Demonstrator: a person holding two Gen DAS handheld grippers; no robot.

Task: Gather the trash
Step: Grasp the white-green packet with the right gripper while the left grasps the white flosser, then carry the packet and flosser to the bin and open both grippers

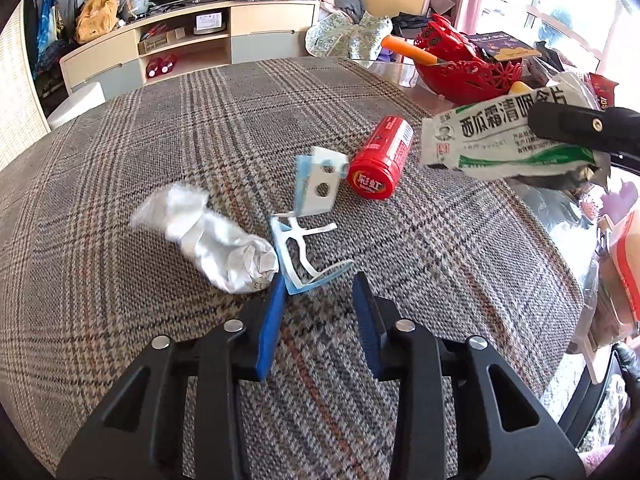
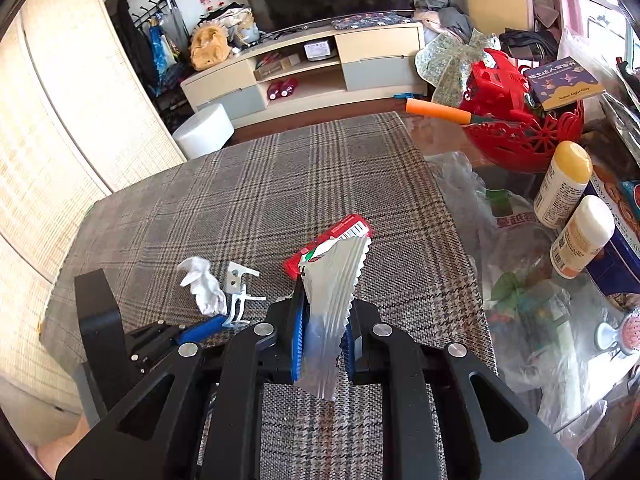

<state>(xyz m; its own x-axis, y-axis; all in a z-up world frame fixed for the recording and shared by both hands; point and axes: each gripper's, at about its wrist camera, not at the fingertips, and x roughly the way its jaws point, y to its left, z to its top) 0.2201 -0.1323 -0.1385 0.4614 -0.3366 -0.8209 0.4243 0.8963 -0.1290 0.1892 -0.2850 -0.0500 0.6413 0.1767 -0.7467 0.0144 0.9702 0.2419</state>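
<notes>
The right gripper (image 2: 324,322) is clenched on a flat foil sachet with a serrated edge and green-and-white print (image 2: 334,300), which stands upright between the blue pads in the lower centre of the right wrist view; in the left wrist view the same sachet (image 1: 504,136) hangs at the right edge, clear of the cloth. The foil looks thin and slick, so a light pinch near one end could let it slide out.

The left gripper (image 1: 320,292) sits low in its own frame with nothing pressed between the pads. Its jaws stand partly apart around the near end of a white and pale-blue plastic packaging strip (image 1: 300,248), with the left pad touching or just beside it. The strip is flimsy, springy and full of cut-outs, so closing pads may flick it aside or catch only a thin sliver.

Just left of the strip lies a crumpled silvery-white wrapper (image 1: 212,240), close enough to be nudged away. A red cylindrical plastic container (image 1: 380,160) lies on its side above centre and would roll easily on the grey plaid woven cloth (image 1: 160,160), whose coarse weave offers some friction.
</notes>
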